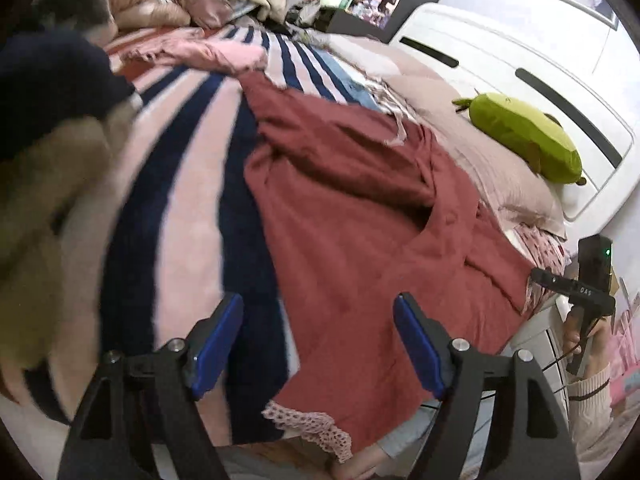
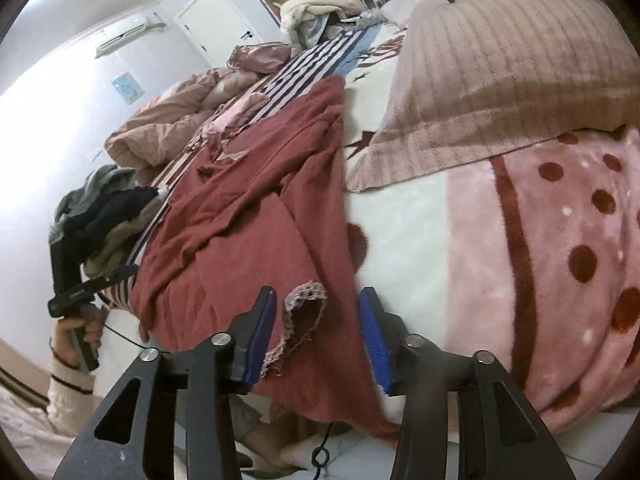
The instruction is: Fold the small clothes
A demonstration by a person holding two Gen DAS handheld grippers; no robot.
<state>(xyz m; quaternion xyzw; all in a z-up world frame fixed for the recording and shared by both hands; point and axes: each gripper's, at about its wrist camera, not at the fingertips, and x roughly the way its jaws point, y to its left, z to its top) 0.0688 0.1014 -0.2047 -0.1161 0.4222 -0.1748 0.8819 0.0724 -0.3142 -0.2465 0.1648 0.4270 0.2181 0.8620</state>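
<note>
A dark red garment (image 1: 360, 216) with pink lace trim (image 1: 312, 428) lies spread and creased on the bed; it also shows in the right wrist view (image 2: 248, 216). My left gripper (image 1: 318, 340) is open and empty, just above the garment's near hem. My right gripper (image 2: 316, 328) is open, its blue pads either side of a lace-edged corner (image 2: 304, 312) near the bed's edge, not closed on it. The right gripper's handle shows in the left wrist view (image 1: 588, 300), and the left one's in the right wrist view (image 2: 76, 292).
A striped pink and navy blanket (image 1: 192, 184) covers the bed. A pile of dark and olive clothes (image 2: 108, 216) sits at the left edge. A pink pillow (image 2: 500, 80), a green plush toy (image 1: 524, 136), a dotted pink blanket (image 2: 560, 248) and a white headboard (image 1: 520, 60) lie to the right.
</note>
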